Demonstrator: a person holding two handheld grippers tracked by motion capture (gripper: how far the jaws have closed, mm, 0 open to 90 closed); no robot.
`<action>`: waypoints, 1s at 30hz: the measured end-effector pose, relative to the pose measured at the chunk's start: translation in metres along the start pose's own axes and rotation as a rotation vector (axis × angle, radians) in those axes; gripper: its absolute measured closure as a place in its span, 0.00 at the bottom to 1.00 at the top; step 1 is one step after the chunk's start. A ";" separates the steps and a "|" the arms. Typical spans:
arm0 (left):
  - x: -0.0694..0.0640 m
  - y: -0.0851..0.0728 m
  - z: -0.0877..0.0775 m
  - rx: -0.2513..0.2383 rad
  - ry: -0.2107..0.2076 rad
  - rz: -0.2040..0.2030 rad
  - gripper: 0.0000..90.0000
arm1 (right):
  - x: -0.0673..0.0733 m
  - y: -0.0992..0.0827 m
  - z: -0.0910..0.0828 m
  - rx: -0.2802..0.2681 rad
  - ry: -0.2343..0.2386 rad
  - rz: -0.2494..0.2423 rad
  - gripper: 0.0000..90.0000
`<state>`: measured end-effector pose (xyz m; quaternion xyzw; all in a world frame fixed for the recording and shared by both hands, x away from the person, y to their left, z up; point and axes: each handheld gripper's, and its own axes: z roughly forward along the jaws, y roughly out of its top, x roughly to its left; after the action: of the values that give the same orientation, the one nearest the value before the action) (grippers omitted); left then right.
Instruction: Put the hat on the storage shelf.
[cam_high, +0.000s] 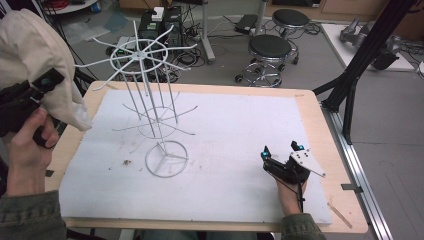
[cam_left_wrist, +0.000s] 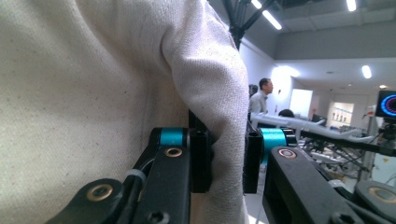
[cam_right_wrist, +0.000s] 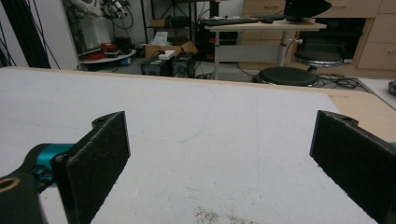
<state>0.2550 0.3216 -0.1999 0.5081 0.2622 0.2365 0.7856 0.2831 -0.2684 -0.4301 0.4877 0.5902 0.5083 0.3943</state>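
Your left gripper (cam_left_wrist: 223, 161) is clamped on a fold of the cream cloth hat (cam_left_wrist: 116, 84), both black pads pinching the fabric from either side, and you've got it lifted off the table at the far left of the high view. I'd say the pinch sits low on the cloth so the rest hangs free and can be dropped over something. The likely target is the white wire rack (cam_high: 150, 95), standing upright on the white mat (cam_high: 240, 175), with spokes fanning out from its top ring like hooks. The hat's long axis runs roughly vertical, crown up and loose edge drooping down and right toward the mat, though the close view is too tight to be sure which part of it you're holding. Your right gripper (cam_high: 283, 149) rests low on the mat at the right, jaws spread wide with nothing between them, well apart from the rack and out of the way.
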 end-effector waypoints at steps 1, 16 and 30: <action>-0.001 0.001 0.001 0.001 -0.004 0.001 0.88 | 0.000 0.000 0.000 0.001 0.001 0.000 0.04; -0.020 0.020 0.017 -0.010 -0.127 -0.016 0.87 | -0.002 0.000 0.001 -0.001 0.001 -0.006 0.04; -0.012 0.023 0.044 0.074 -0.118 -0.084 0.86 | -0.001 0.001 -0.001 -0.005 0.001 -0.001 0.04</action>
<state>0.2719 0.2926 -0.1619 0.5384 0.2450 0.1634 0.7896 0.2822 -0.2692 -0.4294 0.4861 0.5894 0.5099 0.3955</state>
